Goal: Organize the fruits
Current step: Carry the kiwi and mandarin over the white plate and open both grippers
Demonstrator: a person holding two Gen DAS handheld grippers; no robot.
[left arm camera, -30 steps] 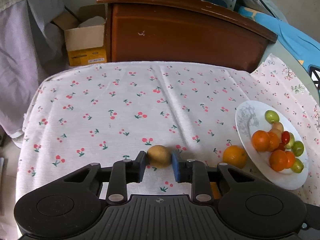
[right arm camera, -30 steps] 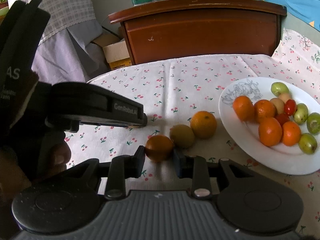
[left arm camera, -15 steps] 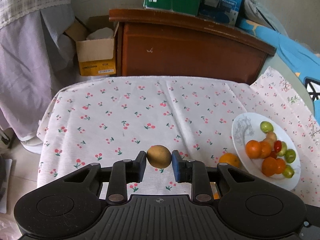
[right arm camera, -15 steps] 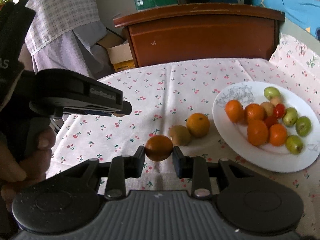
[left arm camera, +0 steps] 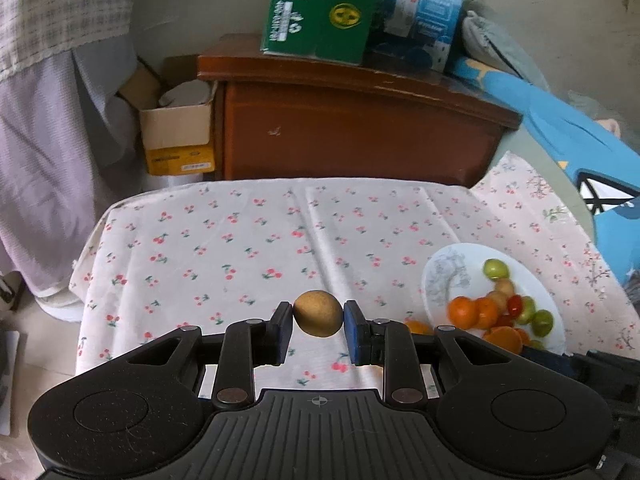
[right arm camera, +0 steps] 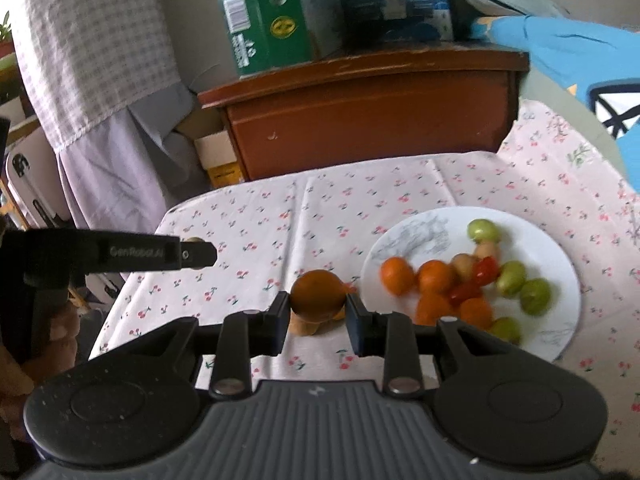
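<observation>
My left gripper (left arm camera: 318, 322) is shut on a brown kiwi (left arm camera: 318, 313) and holds it above the cherry-print tablecloth (left arm camera: 240, 248). The right gripper (right arm camera: 318, 308) is shut on an orange (right arm camera: 318, 293), also in the air, just left of the white plate (right arm camera: 524, 240). That plate (left arm camera: 442, 276) carries several oranges, green fruits and cherry tomatoes. Under the held orange another kiwi (right arm camera: 302, 326) lies on the cloth, largely hidden. A loose orange (left arm camera: 416, 326) lies by the plate's near edge, half covered by my left gripper's fingers. The right wrist view shows the left gripper's finger (right arm camera: 160, 255) side-on at the left.
A brown wooden cabinet (left arm camera: 352, 136) stands behind the table, with green and blue cartons (left arm camera: 320, 8) on top. An open cardboard box (left arm camera: 176, 132) sits on the floor at the left. Blue fabric (left arm camera: 568, 132) lies at the right. A person's hand (right arm camera: 24, 344) holds the left gripper.
Both grippers have risen off the cloth with their fruit, so the table looks farther away. The right one has also shifted towards the plate, over the loose kiwi and orange.
</observation>
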